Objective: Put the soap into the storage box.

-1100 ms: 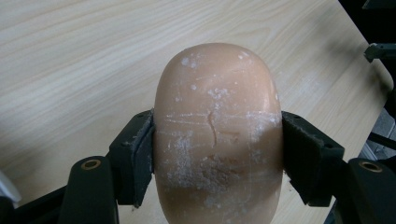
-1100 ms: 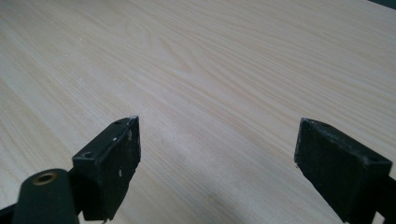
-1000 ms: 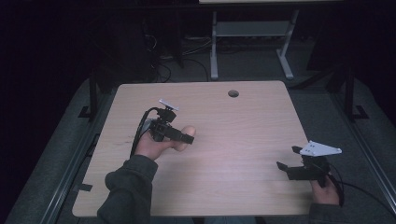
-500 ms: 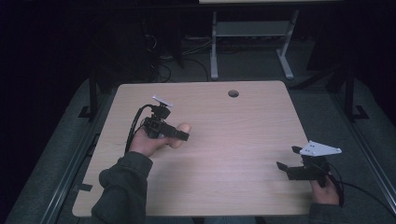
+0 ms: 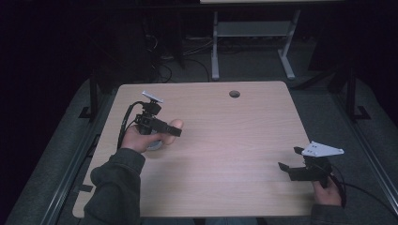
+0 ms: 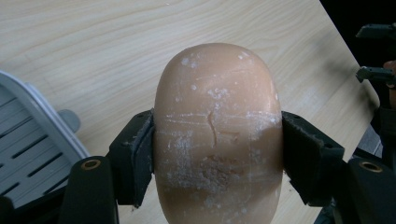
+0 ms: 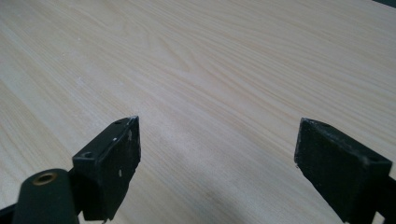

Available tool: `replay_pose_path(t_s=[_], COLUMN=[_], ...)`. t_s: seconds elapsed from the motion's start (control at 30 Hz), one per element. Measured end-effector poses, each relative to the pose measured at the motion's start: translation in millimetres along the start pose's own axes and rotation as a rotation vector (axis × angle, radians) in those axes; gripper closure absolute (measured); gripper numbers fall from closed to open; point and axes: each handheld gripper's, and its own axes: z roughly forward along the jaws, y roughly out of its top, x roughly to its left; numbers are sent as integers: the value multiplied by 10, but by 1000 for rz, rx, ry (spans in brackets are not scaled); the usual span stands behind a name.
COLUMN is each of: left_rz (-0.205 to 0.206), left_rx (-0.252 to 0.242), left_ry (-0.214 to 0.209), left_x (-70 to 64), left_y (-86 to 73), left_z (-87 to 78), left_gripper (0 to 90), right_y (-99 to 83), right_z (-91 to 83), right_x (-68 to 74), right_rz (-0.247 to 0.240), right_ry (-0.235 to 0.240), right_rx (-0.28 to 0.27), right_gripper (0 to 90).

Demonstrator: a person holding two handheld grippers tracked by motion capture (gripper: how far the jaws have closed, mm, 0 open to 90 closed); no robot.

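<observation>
A tan oval soap bar (image 5: 176, 126) (image 6: 217, 116), scuffed with white flecks, sits clamped between the jaws of my left gripper (image 5: 172, 132) (image 6: 217, 158), which is shut on its two sides. The bar hangs above the left part of the wooden table (image 5: 225, 140). Just beside and below it lies a grey slatted soap dish (image 6: 28, 135) (image 5: 154, 145), half hidden under the hand in the high view. My right gripper (image 5: 289, 158) (image 7: 217, 158) hovers low near the table's front right corner, open, with bare wood between its jaws.
A round cable hole (image 5: 234, 93) sits near the table's far edge. Behind the table stands a white desk frame (image 5: 253, 33) on dark floor. The other hand's gripper (image 6: 378, 51) shows at the right edge of the left gripper view.
My left gripper has carried the soap bar a little to the left and farther from the person. The right gripper has stayed where it was.
</observation>
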Motion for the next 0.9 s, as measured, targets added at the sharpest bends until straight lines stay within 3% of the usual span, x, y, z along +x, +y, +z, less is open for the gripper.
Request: replay_pose_path(t_s=[0.9], left_rz=[-107], left_rx=[-24], left_ry=[39], left_x=[404], left_y=[-2], left_z=[-148], left_gripper=[322], right_y=[-13], right_z=[-7], right_x=[-20], right_rz=[1], right_ry=[-2], right_rx=[-5], right_gripper=[140])
